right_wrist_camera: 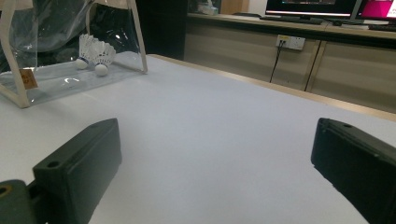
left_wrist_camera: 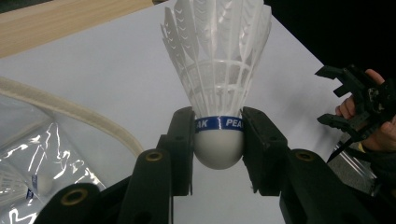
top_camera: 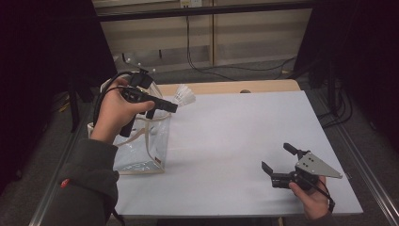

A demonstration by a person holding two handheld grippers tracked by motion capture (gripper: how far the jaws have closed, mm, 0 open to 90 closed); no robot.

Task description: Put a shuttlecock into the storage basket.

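Note:
A white feather shuttlecock (left_wrist_camera: 218,84) with a blue band and a round cork is clamped at its cork between the jaws of my left gripper (left_wrist_camera: 218,144). From above, the left gripper (top_camera: 171,106) hovers over the rim of a clear plastic bag (top_camera: 141,150) at the table's left edge, and the shuttlecock (top_camera: 184,95) sticks out past the jaws. Two more shuttlecocks (right_wrist_camera: 95,56) lie inside the clear bag (right_wrist_camera: 56,74). My right gripper (top_camera: 278,158) rests low at the table's front right, its jaws wide apart with nothing between them.
The white table top (top_camera: 235,141) has a wooden strip (top_camera: 226,87) along its far edge. Dark cables (top_camera: 211,66) run over the floor behind it. Cabinets with a wall socket (right_wrist_camera: 290,42) stand beyond the table in the right gripper view.

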